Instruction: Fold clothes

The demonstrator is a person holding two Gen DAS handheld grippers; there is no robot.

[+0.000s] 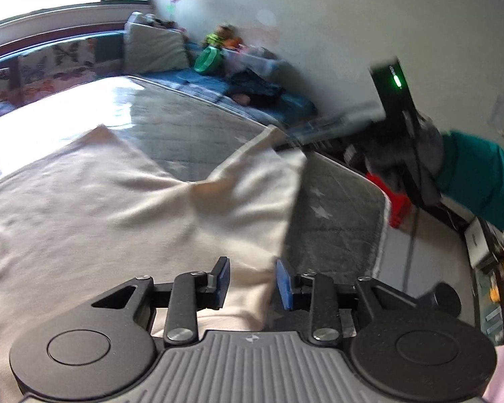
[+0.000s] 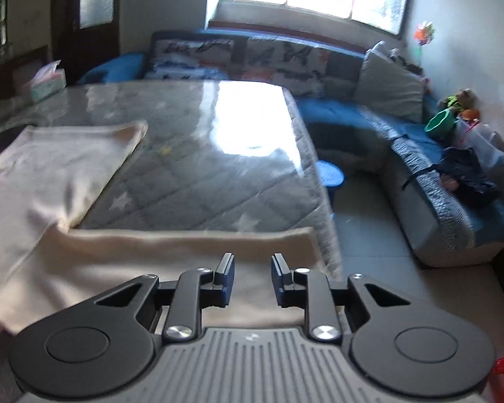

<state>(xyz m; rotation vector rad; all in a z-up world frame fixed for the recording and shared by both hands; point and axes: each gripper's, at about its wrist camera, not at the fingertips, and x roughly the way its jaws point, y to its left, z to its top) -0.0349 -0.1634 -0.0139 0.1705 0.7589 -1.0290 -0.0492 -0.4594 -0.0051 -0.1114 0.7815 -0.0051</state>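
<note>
A cream garment (image 1: pixel 117 201) lies spread on the grey star-patterned table cover (image 1: pixel 191 127). In the left wrist view my left gripper (image 1: pixel 252 282) is open, its blue pads on either side of the garment's near edge. The right gripper (image 1: pixel 285 144), held by a gloved hand with a teal sleeve, is at the far corner of a lifted part of the garment; its jaws are blurred there. In the right wrist view the right gripper (image 2: pixel 252 278) is open over a flat strip of the garment (image 2: pixel 184 252), with nothing between its pads.
A blue sofa (image 2: pixel 420 154) with cushions, toys and a dark bag runs along the wall and window. A blue stool (image 2: pixel 331 176) stands beside the table. A tissue box (image 2: pixel 47 82) sits at the table's far left. A red object (image 1: pixel 396 208) is past the table's right edge.
</note>
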